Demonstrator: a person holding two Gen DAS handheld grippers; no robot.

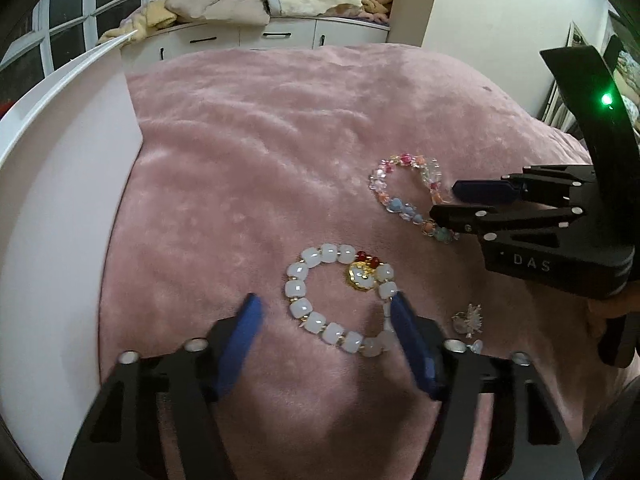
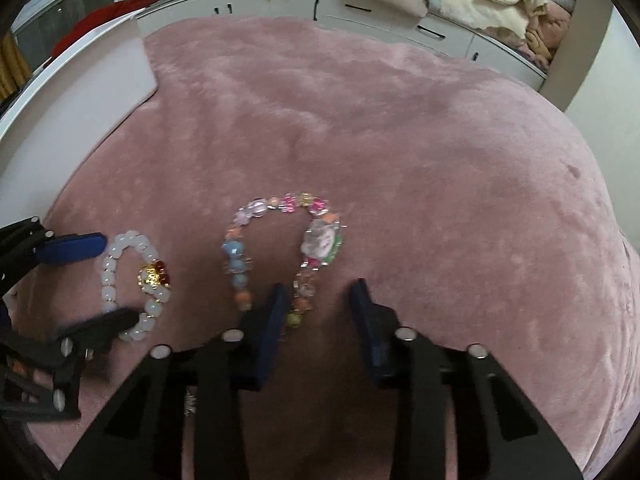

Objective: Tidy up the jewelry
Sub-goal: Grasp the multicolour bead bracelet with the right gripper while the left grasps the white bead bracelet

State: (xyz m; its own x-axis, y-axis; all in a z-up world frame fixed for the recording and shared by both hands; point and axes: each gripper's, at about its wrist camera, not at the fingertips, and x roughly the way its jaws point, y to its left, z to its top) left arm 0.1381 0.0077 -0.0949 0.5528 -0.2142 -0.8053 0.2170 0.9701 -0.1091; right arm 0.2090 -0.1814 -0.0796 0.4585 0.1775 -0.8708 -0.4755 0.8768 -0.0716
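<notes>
A white bead bracelet (image 1: pixel 320 300) with a gold charm and red beads lies on the pink blanket (image 1: pixel 280 140). My left gripper (image 1: pixel 324 312) is open, its blue fingers on either side of the bracelet's near part. It also shows in the right wrist view (image 2: pixel 132 284). A multicoloured bead bracelet (image 2: pixel 280 248) lies to the right; it shows in the left wrist view (image 1: pixel 404 196). My right gripper (image 2: pixel 318 300) is open, with the bracelet's near right strand between its fingers. A small silver piece (image 1: pixel 468 320) lies near the left gripper.
A white tray or box (image 1: pixel 60 200) stands at the left edge of the blanket; it shows in the right wrist view (image 2: pixel 80 92). White cabinets (image 1: pixel 260 36) piled with clothes and bedding stand behind. A wall (image 1: pixel 500 20) is at the back right.
</notes>
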